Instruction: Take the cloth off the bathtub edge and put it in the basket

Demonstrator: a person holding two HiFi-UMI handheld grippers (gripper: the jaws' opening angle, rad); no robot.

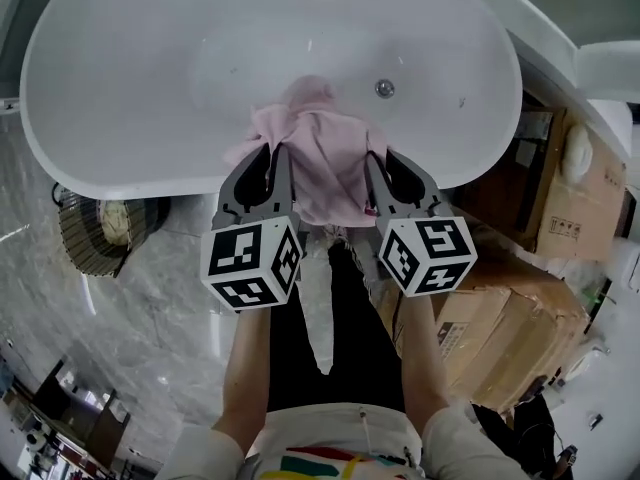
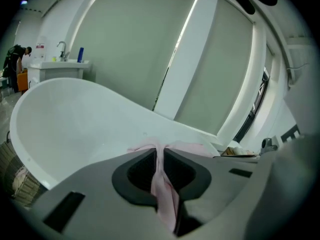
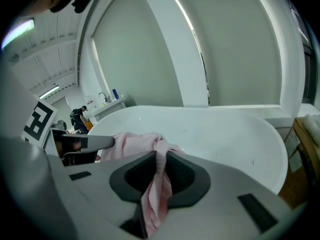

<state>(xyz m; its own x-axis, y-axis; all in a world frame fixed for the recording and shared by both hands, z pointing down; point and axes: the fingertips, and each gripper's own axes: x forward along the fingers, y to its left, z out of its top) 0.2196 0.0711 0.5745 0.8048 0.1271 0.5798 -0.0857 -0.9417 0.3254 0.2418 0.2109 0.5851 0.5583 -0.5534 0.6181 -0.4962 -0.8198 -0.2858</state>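
Your white shirt with coloured stripes (image 1: 330, 448) is filling the bottom of the head view, and past it both grippers are reaching toward the white oval bathtub (image 1: 120, 158). The left gripper (image 1: 277, 158) and the right gripper (image 1: 375, 163) are each pinching a fold of the pale pink cloth (image 1: 322, 148), fingers pressing together on the fabric. The cloth is hanging bunched between them over the bathtub's near rim, its long axis running along that rim.

The round woven basket (image 1: 78, 243) is sitting on the grey marbled floor (image 1: 150, 318) against the bathtub's outer wall, on the left gripper's side. I judge the carry is heading that way, with your left hand the nearer one. The bathtub's rim is cutting off part of the basket, and something pale (image 1: 115, 223) is lying inside it. I cannot tell whether the cloth's lower edge is clearing the rim.
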